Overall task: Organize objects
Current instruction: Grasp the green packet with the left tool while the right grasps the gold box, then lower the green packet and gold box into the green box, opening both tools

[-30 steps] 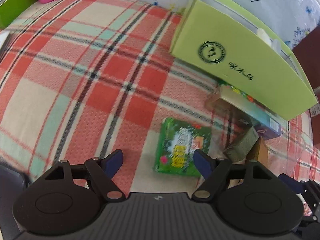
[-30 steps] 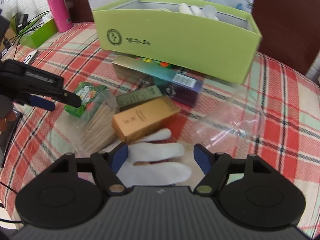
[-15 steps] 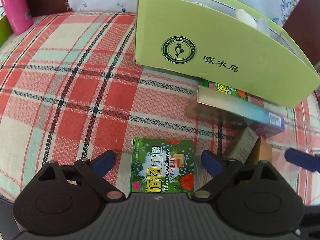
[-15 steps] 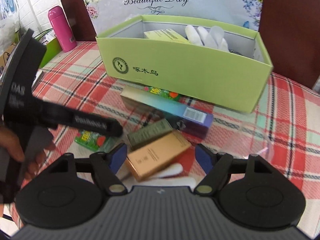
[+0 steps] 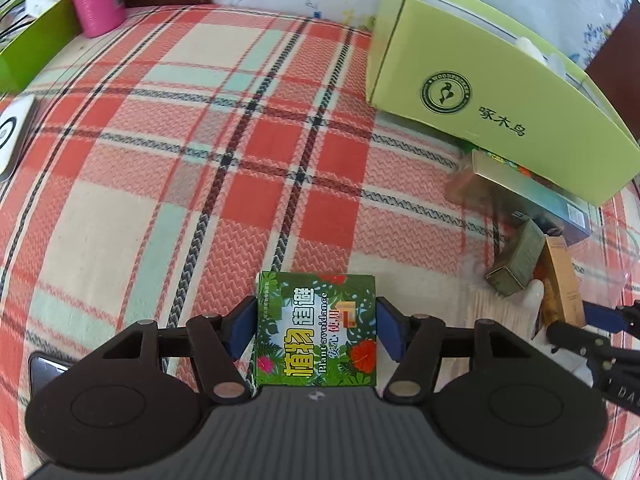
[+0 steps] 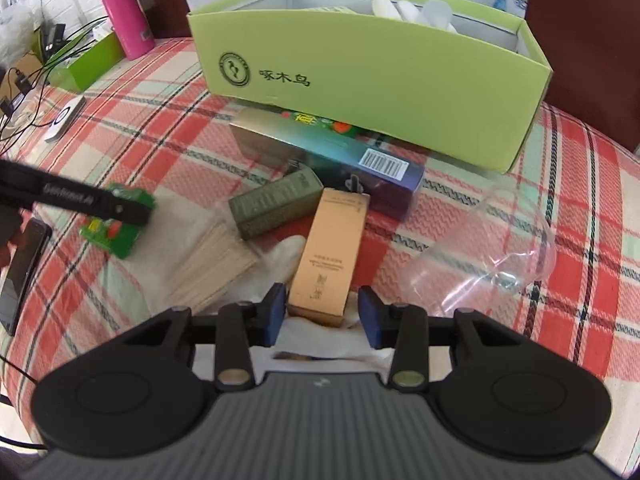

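Left tool [image 5: 316, 330] pinching green leafy box [image 5: 317, 328] at lower centre, right tool [image 6: 322, 314] spread around tan box [image 6: 330, 255] at centre frame, left pad touching, lime bin [image 6: 372, 76] upper centre on plaid counter [image 5: 160, 184].

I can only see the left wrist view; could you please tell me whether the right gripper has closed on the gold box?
Observer: Not yet. The right gripper straddles the near end of the gold box with its fingers open, and there is a gap at the right finger.
Operator: Thank you. Is anything lying beneath that box?
Observer: Yes, it rests on a white glove spread on the cloth.
Operator: And what is already inside the green storage box?
Observer: More white gloves poke above its rim, toward the right end.
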`<state>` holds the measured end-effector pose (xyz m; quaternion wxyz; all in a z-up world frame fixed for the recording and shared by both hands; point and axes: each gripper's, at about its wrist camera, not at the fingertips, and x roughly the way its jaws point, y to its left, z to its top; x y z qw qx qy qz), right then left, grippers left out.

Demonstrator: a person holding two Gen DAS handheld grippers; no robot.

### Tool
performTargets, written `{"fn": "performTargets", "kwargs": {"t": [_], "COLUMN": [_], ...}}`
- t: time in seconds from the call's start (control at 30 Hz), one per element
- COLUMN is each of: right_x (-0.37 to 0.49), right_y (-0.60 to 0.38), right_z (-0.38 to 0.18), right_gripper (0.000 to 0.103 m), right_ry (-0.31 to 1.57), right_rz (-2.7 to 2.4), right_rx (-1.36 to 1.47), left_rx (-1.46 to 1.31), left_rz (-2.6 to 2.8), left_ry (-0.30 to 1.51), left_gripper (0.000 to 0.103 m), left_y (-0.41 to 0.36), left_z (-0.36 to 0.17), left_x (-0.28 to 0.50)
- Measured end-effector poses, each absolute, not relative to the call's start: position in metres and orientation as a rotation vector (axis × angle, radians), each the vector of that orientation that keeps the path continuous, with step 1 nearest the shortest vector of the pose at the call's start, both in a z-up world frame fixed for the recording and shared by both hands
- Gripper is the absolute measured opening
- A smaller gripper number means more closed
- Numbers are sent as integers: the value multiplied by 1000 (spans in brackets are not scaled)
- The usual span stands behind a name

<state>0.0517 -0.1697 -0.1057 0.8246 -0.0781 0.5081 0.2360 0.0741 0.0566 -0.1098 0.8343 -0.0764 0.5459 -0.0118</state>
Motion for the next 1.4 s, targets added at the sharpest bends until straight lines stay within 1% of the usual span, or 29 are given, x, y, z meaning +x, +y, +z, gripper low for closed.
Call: {"fn": "performTargets", "kwargs": {"t": [0.03, 0.07, 0.13, 0.2, 0.23, 0.27, 0.43, 0.67, 0.97, 1.4], "right_x": [53, 55, 60, 67, 69, 71, 59, 40, 31, 58], "right_y": [-168, -165, -158, -152, -150, -150, -161, -177, -180, -195], "right_z": [-105, -103, -102, -103, -105, -107, -97, -69, -34, 26], "right_gripper": [42, 48, 53, 53, 51, 39, 32, 31, 31, 31], "right_ry": [1074, 1062, 1043, 1040, 1045, 1060, 1056, 997, 887, 697], "right_rz": [495, 488, 486, 481, 477, 479, 497, 512, 531, 495], "right_rx": [-166, -171, -185, -199, -202, -199, -152, -93, -87, -40], "left_rx": [-160, -152, -129, -100, -88, -81, -211, -262, -289, -310], "left_rz": [-18, -14, -17, -22, -25, -23, -58, -148, -258, -333], "left_ry": [1158, 1161, 1165, 1161, 1158, 1157, 1180, 1088, 953, 836], "left_gripper": [66, 68, 72, 72, 71, 64, 63, 63, 64, 64], "left_y": [55, 53, 51, 46, 45, 47, 55, 38, 13, -9], "left_z": [-110, -110, -113, -114, -115, -115, -102, -62, -8, 38], "left_x": [74, 75, 78, 77, 75, 74, 67, 61, 67, 95]}}
